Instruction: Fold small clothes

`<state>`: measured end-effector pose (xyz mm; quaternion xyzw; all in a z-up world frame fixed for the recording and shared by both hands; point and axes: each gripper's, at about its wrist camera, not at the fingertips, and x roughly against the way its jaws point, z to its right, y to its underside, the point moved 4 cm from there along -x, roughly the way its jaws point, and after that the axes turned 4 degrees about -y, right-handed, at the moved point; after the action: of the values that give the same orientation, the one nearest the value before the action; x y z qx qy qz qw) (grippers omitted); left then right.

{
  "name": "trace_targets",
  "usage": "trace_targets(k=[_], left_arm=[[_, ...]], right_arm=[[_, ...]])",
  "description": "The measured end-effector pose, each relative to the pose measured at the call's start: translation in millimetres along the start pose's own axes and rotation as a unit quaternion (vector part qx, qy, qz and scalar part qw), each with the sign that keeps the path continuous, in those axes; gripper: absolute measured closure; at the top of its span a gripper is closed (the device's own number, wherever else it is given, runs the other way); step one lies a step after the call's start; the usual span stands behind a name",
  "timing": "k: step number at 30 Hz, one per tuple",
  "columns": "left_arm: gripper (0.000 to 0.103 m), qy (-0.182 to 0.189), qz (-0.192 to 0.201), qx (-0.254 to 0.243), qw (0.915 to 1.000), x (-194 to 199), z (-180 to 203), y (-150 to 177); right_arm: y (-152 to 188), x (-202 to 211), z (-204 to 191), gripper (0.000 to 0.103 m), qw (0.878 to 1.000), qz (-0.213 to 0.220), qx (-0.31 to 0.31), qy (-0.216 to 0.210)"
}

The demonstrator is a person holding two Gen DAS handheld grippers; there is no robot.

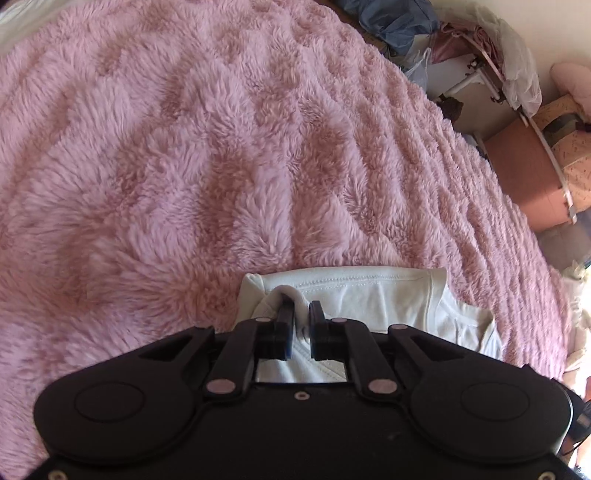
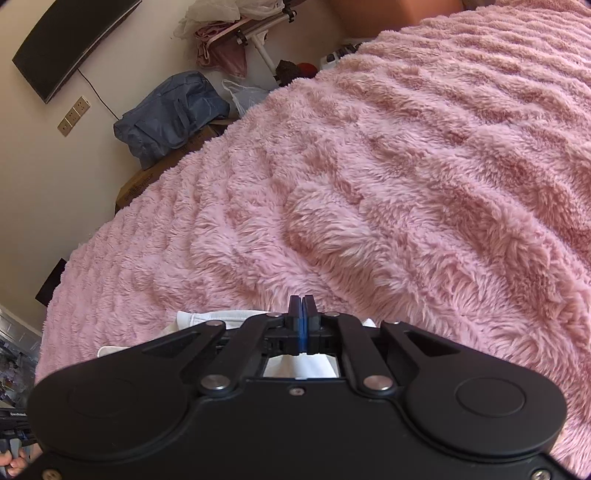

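1. Left wrist view. Pink shaggy blanket [image 1: 221, 166] covers the bed; clutter sits on the floor beyond its far edge: a blue bag [image 1: 399, 22], an orange box [image 1: 524, 177].
2. Small white garment [image 1: 376, 302] lies on the blanket right under my left gripper [image 1: 301, 314]. My fingers here stand slightly apart with a raised fold of the white cloth between them, pinching it near the stitched hem.
3. Risk, as I judge it: the pinch looks shallow and bunched. A lift could let the fold slip out, or drag only the top layer and skew the fold line.
4. Right wrist view. Same blanket [image 2: 406, 166]; a wall with a dark screen [image 2: 70, 40] and the blue bag [image 2: 173, 110] lie behind it.
5. My right gripper [image 2: 303, 306] has its blue pads pressed together at the tips. White cloth [image 2: 218, 318] shows below and left of the linkage; I cannot tell whether any of it is caught between the pads.
6. Risk: if the right side holds nothing, the garment swings from one corner. Deep pile may also snag the cloth and wrinkle it.
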<state>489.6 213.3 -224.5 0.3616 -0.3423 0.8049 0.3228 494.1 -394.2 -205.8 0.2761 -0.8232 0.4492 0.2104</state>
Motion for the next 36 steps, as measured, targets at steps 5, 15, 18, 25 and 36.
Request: trace_targets(k=[5, 15, 18, 25, 36], left_arm=[[0.064, 0.000, 0.056, -0.070, 0.9960, 41, 8, 2], [0.059, 0.007, 0.077, -0.172, 0.9820, 56, 10, 30], [0.059, 0.017, 0.078, -0.173, 0.9816, 45, 12, 32], [0.059, -0.017, 0.081, -0.210, 0.9742, 17, 26, 26], [0.078, -0.086, 0.068, -0.212, 0.9710, -11, 26, 26]], right_arm=[[9, 17, -3, 0.098, 0.997, -0.007, 0.076, -0.005], [23, 27, -29, 0.045, 0.972, -0.023, 0.233, -0.003], [29, 12, -38, 0.046, 0.964, -0.050, 0.260, 0.016], [43, -10, -47, 0.097, 0.952, -0.098, 0.288, 0.034], [15, -7, -31, 0.099, 0.969, -0.026, 0.233, 0.074]])
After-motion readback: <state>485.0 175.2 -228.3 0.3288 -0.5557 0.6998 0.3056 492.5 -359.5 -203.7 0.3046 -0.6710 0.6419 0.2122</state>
